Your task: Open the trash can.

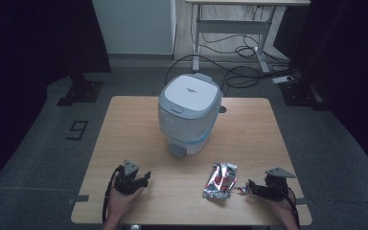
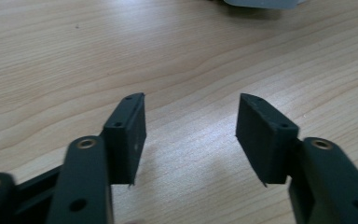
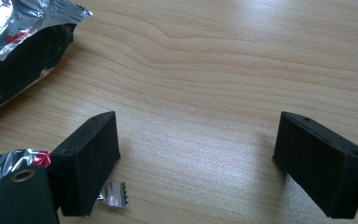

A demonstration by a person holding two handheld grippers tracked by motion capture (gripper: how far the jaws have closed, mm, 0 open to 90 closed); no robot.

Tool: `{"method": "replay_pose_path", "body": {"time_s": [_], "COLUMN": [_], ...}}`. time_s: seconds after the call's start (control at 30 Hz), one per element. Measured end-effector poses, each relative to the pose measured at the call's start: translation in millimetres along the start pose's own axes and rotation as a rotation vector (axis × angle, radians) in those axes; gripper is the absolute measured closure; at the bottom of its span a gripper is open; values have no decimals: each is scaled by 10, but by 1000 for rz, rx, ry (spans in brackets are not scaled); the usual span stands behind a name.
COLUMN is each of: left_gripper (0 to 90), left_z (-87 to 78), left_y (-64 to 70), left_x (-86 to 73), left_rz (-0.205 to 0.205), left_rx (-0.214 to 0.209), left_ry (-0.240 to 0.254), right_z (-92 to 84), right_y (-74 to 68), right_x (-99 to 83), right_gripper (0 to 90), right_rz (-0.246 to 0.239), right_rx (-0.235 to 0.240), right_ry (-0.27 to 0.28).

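We see the left gripper [image 1: 146, 178] resting low on the wooden table [image 1: 124, 124], its jaws apart with only bare wood between them. No earlier picture lets us judge more than that. The right gripper [image 1: 247, 188] also rests on the table with its jaws set wide, and nothing lies between them.

The silver foil packet [image 1: 220, 180] lies flat on the table just beyond and to the outer side of the right gripper's jaws, well apart from the left gripper's. The high view gives us its whole crumpled shape with red print on top, too small for us to read. The right gripper view brings us what the high view cannot: a torn strip of foil [image 3: 113, 194] with a serrated edge and a spot of red sits right beside the near jaw on that side, seemingly touching its base, while the packet's end [image 3: 18, 42] shows farther ahead.

The high view alone lets us place the white and grey lidded appliance [image 1: 189, 112], standing far ahead of both pairs of jaws. A small dark mark on its lid is writing we cannot read.
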State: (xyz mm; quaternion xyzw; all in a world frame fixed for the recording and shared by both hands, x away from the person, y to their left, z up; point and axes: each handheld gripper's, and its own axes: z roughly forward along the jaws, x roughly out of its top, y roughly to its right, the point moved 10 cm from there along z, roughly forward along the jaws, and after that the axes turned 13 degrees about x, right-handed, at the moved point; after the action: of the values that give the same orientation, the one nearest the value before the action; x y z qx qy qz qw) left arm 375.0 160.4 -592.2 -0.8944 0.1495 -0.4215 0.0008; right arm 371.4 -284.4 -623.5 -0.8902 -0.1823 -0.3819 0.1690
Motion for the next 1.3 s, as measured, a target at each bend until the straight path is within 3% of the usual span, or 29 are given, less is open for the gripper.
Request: {"method": "replay_pose_path", "body": {"time_s": [0.23,0.53,0.7,0.83,1.1,1.3], "left_gripper": [618,759,796,833,868,883], "left_z": [-102,-160,-203,-186,-132,-119], "left_y": [41,68,102,144,199,276], "left_x": [97,216,273,331,422,534], "left_rz": [-5,-8,0,0,4,-40], "left_rx": [-65,-104,-123,-153,-172,-226], "left_ry": [53,106,133,129,130,148], "right_z": [2,5,7,7,7,7], "right_y": [2,3,5,5,5,6], "right_x": [2,5,8,8,8,8], "right_gripper": [134,134,134,134,135,137], "right_rz": [-1,-2,-4,-4,-4,-4], "right_rx": [0,2,2,2,1,1], "right_ry": [0,0,0,0,0,1]}}
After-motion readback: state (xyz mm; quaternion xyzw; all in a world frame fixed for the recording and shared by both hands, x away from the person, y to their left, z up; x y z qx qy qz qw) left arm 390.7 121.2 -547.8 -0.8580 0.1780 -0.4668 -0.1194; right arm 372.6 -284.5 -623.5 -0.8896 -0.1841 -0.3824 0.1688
